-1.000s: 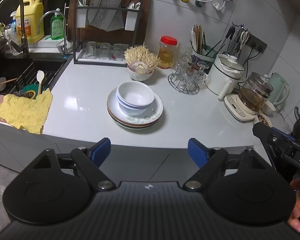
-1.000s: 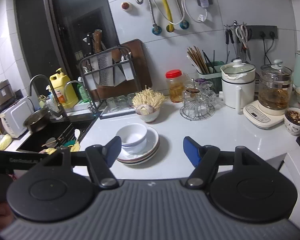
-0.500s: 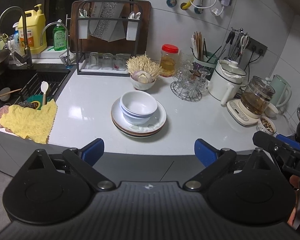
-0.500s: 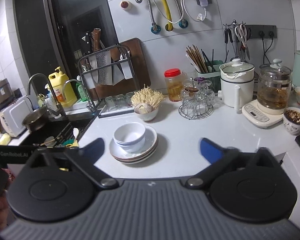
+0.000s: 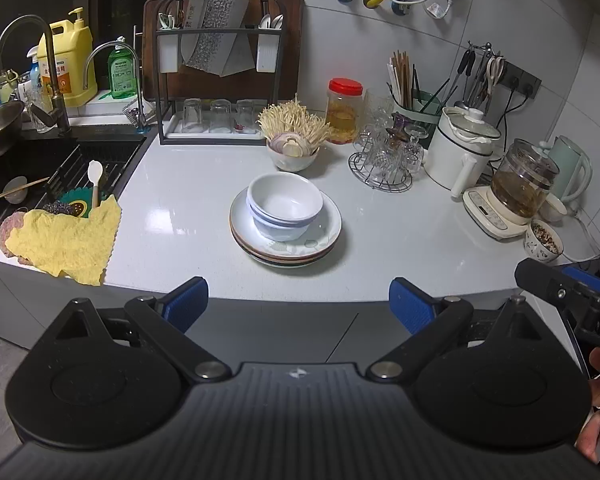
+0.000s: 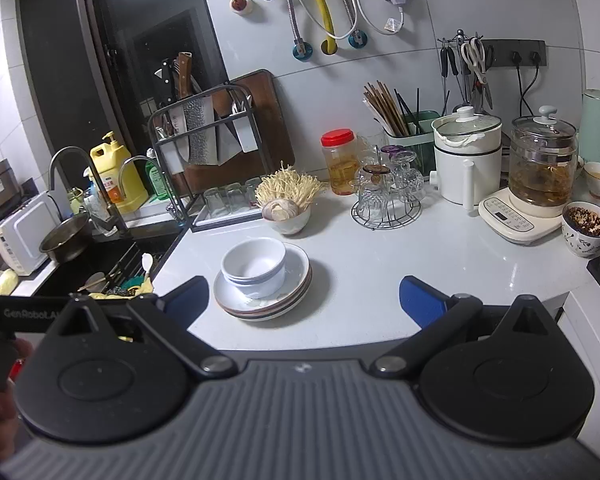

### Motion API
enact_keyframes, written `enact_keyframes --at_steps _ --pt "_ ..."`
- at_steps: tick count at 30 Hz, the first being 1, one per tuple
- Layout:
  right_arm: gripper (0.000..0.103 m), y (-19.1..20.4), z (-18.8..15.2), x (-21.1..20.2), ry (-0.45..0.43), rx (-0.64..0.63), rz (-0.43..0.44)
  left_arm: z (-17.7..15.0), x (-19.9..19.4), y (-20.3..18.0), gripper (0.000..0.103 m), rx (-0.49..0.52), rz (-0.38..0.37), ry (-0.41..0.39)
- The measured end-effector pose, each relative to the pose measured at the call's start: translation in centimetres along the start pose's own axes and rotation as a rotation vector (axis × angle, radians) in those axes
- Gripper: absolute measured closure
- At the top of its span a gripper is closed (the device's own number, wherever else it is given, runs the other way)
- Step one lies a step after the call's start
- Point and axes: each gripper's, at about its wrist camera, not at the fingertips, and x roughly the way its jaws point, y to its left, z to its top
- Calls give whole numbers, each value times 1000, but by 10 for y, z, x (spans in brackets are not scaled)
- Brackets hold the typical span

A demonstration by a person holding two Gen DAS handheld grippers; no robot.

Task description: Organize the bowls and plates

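Observation:
Nested white bowls (image 5: 285,210) sit on a stack of plates (image 5: 324,236) in the middle of the white counter; they also show in the right wrist view, bowls (image 6: 254,266) on plates (image 6: 296,288). My left gripper (image 5: 299,304) is open and empty, held back before the counter's front edge, in line with the stack. My right gripper (image 6: 304,300) is open and empty, also short of the counter, with the stack just ahead and slightly left.
A bowl of mushrooms (image 5: 292,152) stands behind the stack. A glass rack (image 5: 388,160), white pot (image 5: 460,156), glass kettle (image 5: 520,192) and small cup (image 5: 544,240) stand to the right. A yellow cloth (image 5: 64,240) and the sink (image 5: 32,168) lie left.
Both grippers have opened wider. Both views have pulled back and up a little from the counter; the stack has not moved.

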Motion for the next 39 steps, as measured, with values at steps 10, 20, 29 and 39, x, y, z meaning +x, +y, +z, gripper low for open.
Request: enact_keyframes --at_steps 10,20,29,39 --pt "0 1 0 1 0 -12 -2 3 1 -1 4 -16 -24 5" --pt "0 0 0 4 16 -7 -8 2 5 -3 4 -18 -23 0" --pt "0 1 -3 4 19 -16 -11 -1 5 -6 4 -11 -27 7" --pt "0 2 -4 3 19 -9 -13 -3 4 -6 4 -10 -36 4"
